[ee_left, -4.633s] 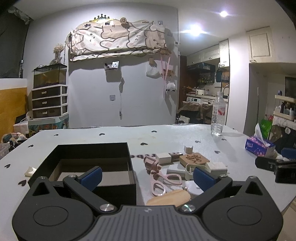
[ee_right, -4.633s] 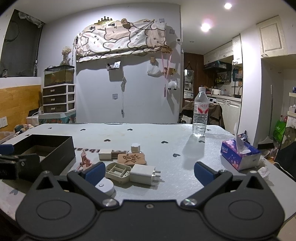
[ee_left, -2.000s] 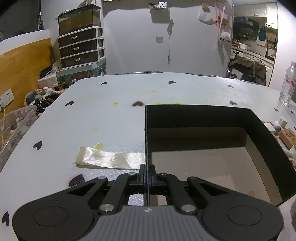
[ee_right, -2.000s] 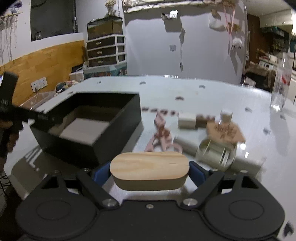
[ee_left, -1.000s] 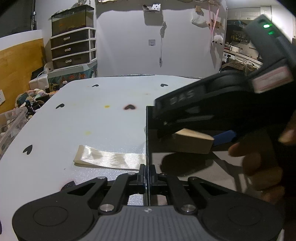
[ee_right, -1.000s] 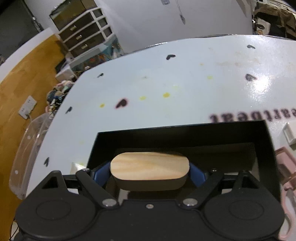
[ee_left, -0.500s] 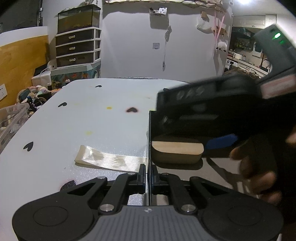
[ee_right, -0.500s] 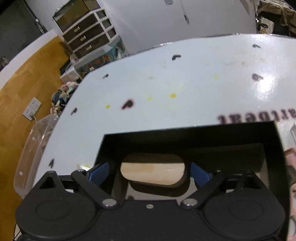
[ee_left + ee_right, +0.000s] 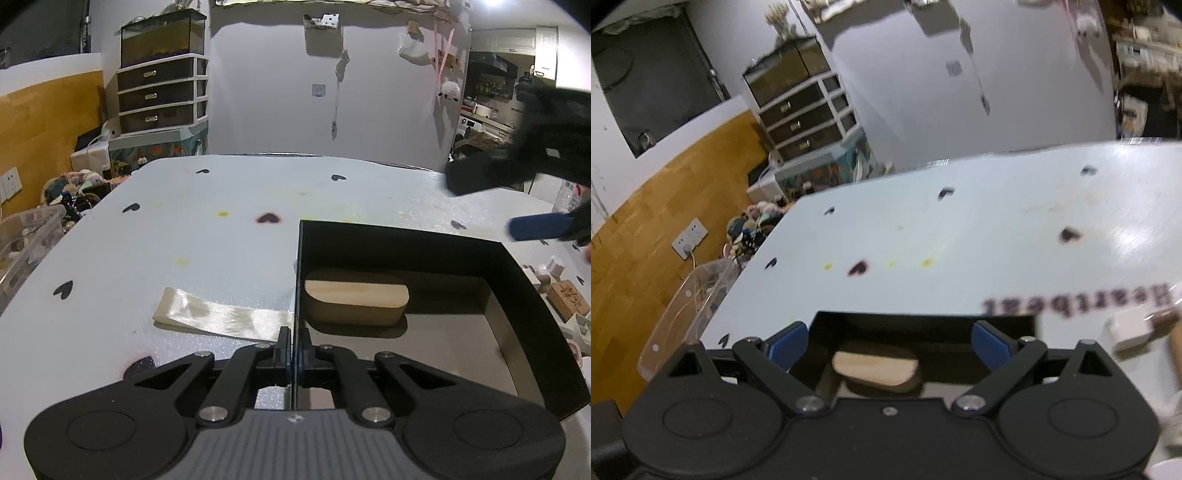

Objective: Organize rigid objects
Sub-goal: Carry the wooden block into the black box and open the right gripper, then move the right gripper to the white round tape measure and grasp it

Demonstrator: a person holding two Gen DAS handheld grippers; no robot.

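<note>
1. The wooden block point(image 9: 356, 297) now lies flat on the floor of the black box point(image 9: 406, 236), in the corner at about 11 o'clock of the box as the left wrist view shows it, close against the left wall. Half a second ago it was just leaving the right tongs; a second ago they gripped it above the box.

2. The right tongs point(image 9: 890, 341) are released, their blue fingers point(image 9: 785, 341) spread wide with nothing between them. They have pulled up and back: in the left view they have gone from hanging over the box to a blurred shape at 2 o'clock point(image 9: 535, 221), clear of the rim.

3. The left tongs point(image 9: 294, 354) remain clenched on the box's left wall, as in the frames of the past two seconds, the thin wall pinched between their tips. This probably steadies the box during loading.

4. What this means: one item is stowed, so the first placement looks complete. The right tongs are free for another pickup.

5. Left to sort: small items lie on the table point(image 9: 221, 240) outside the box at 3 o'clock in the left view, among them a carved wooden tile point(image 9: 567, 304). In the right view a white adapter point(image 9: 1128, 328) sits at 3 o'clock, blurred.

6. The cream ribbon point(image 9: 221, 319) lies flat on the table at 9 o'clock of the box, reaching the outside of its left wall; it is soft and probably not part of this task.
</note>
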